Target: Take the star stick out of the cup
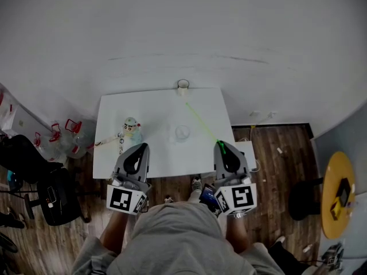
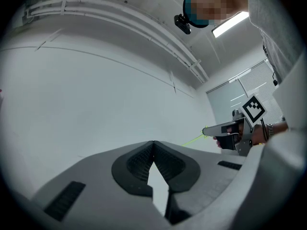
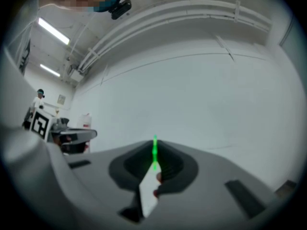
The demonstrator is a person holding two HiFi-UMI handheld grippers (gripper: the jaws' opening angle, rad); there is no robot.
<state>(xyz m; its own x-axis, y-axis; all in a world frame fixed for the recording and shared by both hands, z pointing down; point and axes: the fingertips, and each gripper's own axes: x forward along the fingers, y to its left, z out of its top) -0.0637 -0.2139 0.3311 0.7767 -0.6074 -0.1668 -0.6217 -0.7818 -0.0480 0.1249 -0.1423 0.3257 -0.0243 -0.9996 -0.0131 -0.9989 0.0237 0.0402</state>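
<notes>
My right gripper (image 1: pixel 221 146) is shut on the near end of a thin green stick (image 1: pixel 200 121), which runs up and left over the white table (image 1: pixel 114 153). The stick's far end lies near a small round cup (image 1: pixel 183 85) at the table's far edge; I cannot make out the star. In the right gripper view the green stick (image 3: pixel 155 150) stands between the shut jaws of my right gripper (image 3: pixel 155 145), clear of any cup. My left gripper (image 1: pixel 141 148) (image 2: pixel 153 145) is shut on nothing, over the table's near left. A clear cup (image 1: pixel 182 132) stands mid-table.
A small toy figure (image 1: pixel 131 127) lies on the table's left part. Water jugs (image 1: pixel 69 137) and a black chair (image 1: pixel 51 196) stand left of the table, a yellow round table (image 1: pixel 338 193) to the right. A white wall faces both grippers.
</notes>
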